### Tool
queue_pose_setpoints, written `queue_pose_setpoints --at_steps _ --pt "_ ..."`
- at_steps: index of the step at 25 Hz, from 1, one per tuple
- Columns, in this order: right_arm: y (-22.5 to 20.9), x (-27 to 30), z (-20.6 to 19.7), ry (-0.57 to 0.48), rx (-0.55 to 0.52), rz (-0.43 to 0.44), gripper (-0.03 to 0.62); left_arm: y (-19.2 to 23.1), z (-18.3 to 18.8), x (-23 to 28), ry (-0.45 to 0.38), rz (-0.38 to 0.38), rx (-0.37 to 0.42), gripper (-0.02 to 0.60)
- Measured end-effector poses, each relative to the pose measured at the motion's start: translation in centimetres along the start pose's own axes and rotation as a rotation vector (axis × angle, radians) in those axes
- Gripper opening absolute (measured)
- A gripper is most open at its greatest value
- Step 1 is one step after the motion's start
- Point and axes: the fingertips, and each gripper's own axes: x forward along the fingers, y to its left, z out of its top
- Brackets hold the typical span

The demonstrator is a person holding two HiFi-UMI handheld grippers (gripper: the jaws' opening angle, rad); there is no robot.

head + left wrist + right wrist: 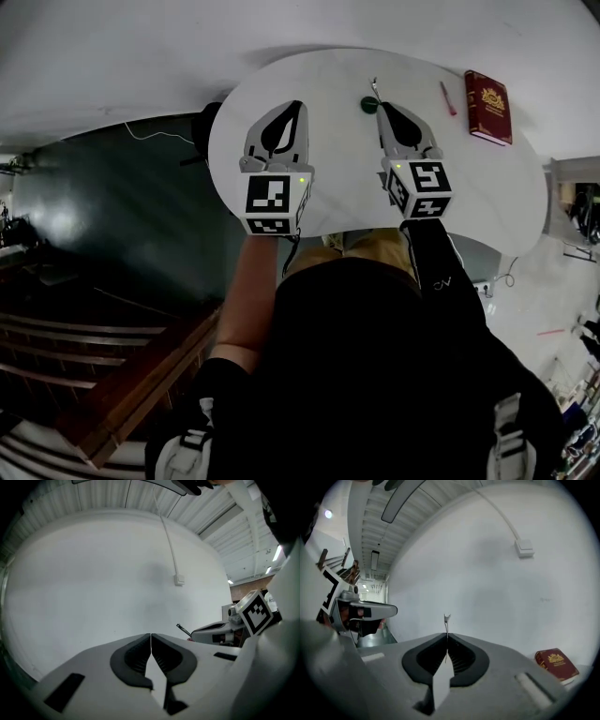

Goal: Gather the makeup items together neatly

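Above the white counter (487, 192), both pairs of tongs are held side by side, pointing toward its far rim. The counter's top is rounded. Its left edge curves just beside the left tongs (296, 108), with dark floor (112, 197) beyond it, and its far edge runs close behind the tips of both tongs. The widest bare stretch of white top lies to the right of the right tongs (381, 107), reaching out to the right-hand rim.

A red book (487, 106) lies near the far right edge, and a pink pencil (448, 97) lies just left of it, apart from the book. A small green round item (369, 104) shows just left of the right tongs' tips in the head view.

The right tongs (447, 637) are closed tight on a thin metal item (446, 619), which pokes up past the pads and ends in a small forked tip. In the head view this item (375, 90) stands out beyond the tips, toward the far rim. The left gripper view shows it as a dark sliver (183, 629) ahead of the right tongs.

The left tongs (151, 637) have their pads pressed together with nothing between them. They face a plain white wall (103, 583), with the right tongs near them on the right.
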Motion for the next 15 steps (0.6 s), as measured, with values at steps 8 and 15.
queue_pose_setpoints --at_steps 8,15 --pt "-4.5 -3.1 -0.8 0.004 0.038 -0.085 0.011 -5.1 0.1 2.7 -0.003 -0.089 0.026 0.011" --pt "-12.6 -7.1 -1.7 0.008 0.093 -0.196 0.011 -11.0 0.6 6.5 0.016 -0.126 0.043 0.011"
